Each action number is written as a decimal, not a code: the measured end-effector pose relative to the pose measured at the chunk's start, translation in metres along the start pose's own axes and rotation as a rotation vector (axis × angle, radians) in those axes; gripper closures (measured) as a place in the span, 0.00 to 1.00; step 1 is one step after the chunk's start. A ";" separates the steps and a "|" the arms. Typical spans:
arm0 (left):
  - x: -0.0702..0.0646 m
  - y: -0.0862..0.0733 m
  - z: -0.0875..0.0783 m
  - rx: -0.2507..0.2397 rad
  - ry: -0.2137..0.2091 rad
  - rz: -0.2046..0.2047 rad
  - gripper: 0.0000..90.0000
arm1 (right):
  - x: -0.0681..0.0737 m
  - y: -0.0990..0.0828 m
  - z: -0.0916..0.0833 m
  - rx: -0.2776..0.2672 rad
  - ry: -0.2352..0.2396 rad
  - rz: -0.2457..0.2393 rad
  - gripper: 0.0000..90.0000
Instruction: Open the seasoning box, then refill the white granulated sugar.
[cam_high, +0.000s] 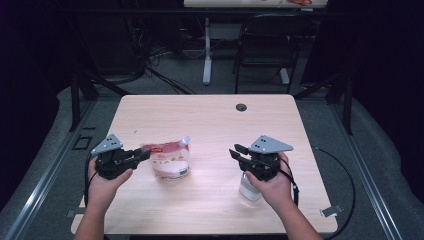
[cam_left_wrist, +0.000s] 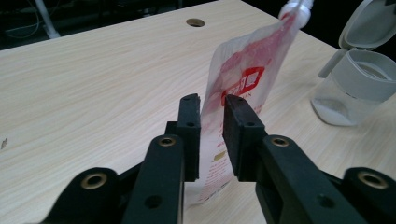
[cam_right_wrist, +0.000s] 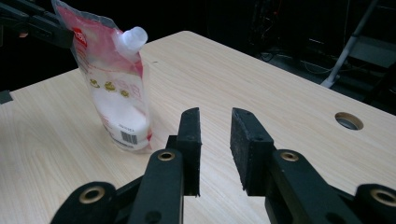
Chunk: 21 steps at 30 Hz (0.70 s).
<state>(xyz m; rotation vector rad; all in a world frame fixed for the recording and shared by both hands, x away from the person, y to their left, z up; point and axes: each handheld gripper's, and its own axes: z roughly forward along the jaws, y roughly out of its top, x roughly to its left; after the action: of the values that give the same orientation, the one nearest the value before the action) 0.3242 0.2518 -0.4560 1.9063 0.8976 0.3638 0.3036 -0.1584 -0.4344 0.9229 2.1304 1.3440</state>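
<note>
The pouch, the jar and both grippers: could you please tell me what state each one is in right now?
Pouch: upright on the table, spout uncapped, its edge between the left gripper's pads.
Jar: upright, lid flipped open, a little white powder inside.
Left gripper: jaws close around the pouch's edge; contact unclear.
Right gripper: open, empty.

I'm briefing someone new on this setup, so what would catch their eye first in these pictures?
First the red-and-white pouch with a white spout, standing left of the table's middle, its edge between the left gripper's fingers. Then the clear jar with its grey lid flipped open, near the right hand. The right gripper stands open over bare wood, holding nothing.
</note>
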 end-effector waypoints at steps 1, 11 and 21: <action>0.000 0.000 0.000 0.000 0.001 0.005 0.88 | 0.001 0.001 0.002 0.003 0.000 0.001 0.81; -0.011 0.005 0.001 0.020 0.001 0.074 1.00 | 0.004 0.001 0.009 0.008 0.013 -0.001 0.81; -0.016 0.008 0.003 0.018 -0.009 0.071 1.00 | -0.001 -0.004 0.000 -0.006 -0.003 0.015 0.80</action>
<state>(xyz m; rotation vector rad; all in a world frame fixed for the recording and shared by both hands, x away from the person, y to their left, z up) 0.3184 0.2369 -0.4490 1.9590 0.8311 0.3899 0.3032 -0.1603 -0.4380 0.9399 2.1194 1.3550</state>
